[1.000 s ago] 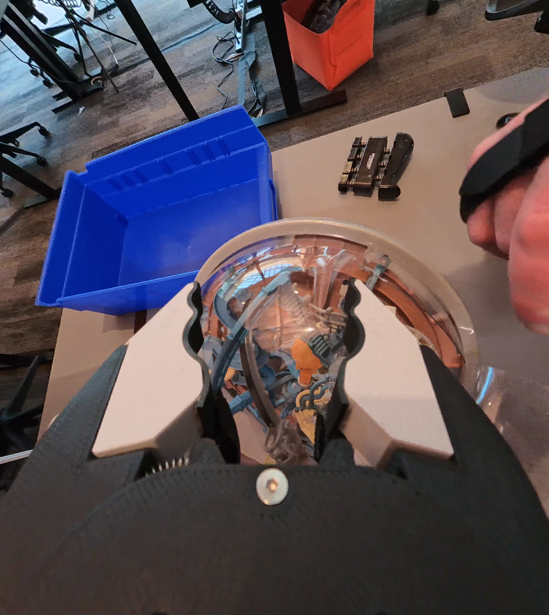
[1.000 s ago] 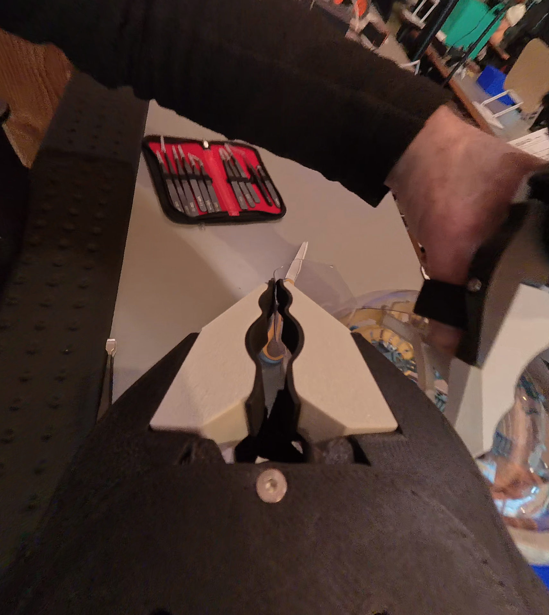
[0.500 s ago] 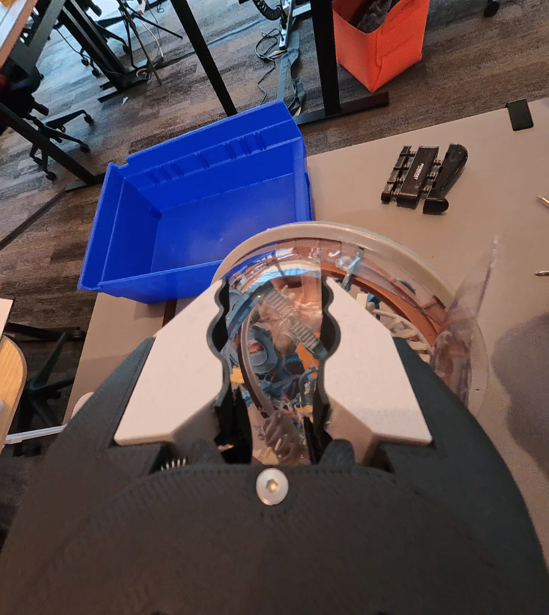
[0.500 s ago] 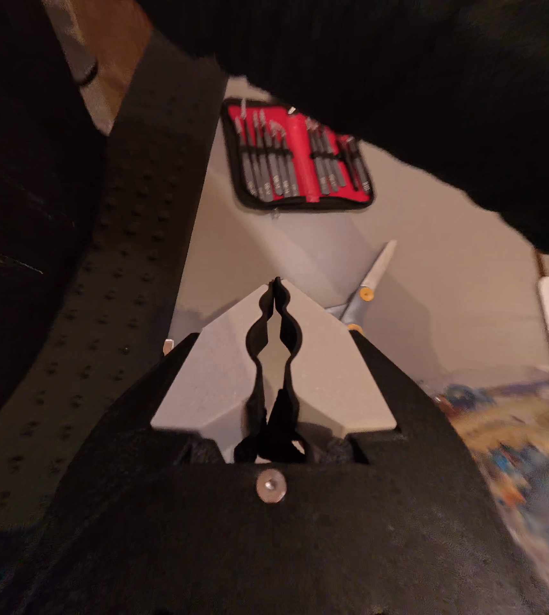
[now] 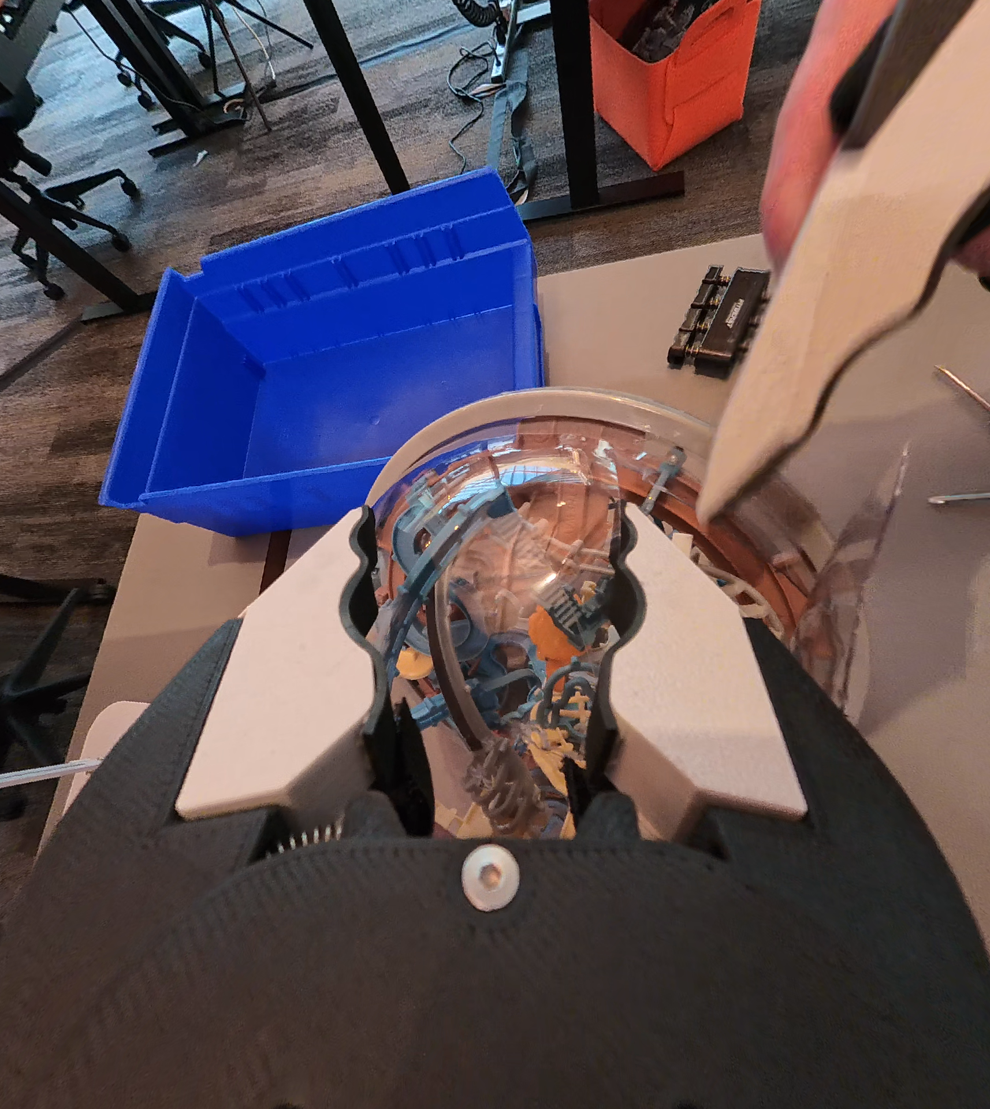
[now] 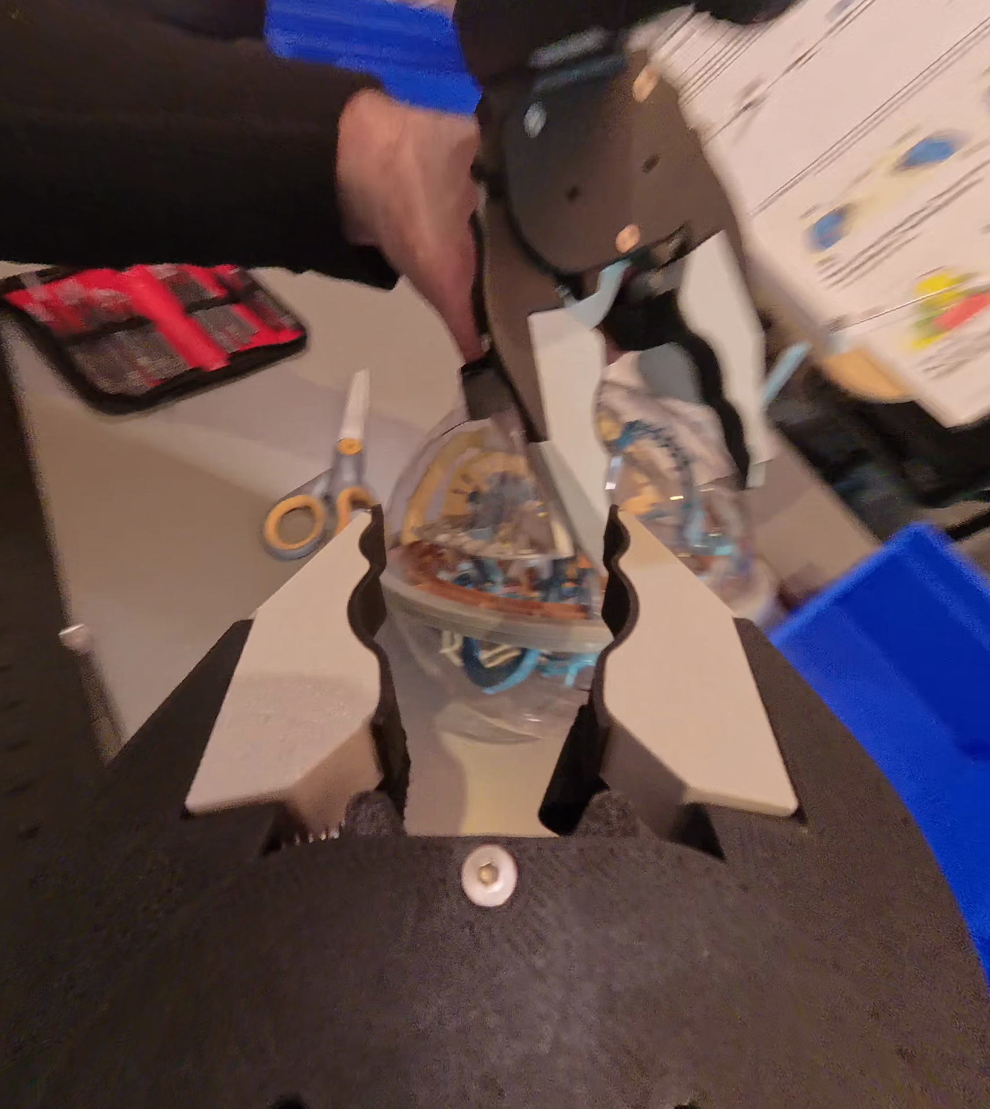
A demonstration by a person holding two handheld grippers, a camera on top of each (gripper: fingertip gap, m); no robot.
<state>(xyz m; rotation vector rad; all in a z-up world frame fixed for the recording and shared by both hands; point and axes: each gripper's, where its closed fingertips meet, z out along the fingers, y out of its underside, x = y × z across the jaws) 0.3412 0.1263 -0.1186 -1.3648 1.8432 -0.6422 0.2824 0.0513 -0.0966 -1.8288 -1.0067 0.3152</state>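
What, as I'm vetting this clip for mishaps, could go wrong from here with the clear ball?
1. The clear ball is smooth and round. The open left gripper and open right gripper both straddle it, so it may slip and roll, perhaps off the table edge by the blue bin.
2. Both grippers crowd the ball, so their fingers could clash.

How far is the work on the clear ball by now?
Done: the scissors lie loose on the table, and the wrap hangs open beside the ball. In hand: the left tool sits open over the ball's top; the right tool, open, frames its grey rim. Left: the wrap is not yet off the ball, which stands beside the blue bin.
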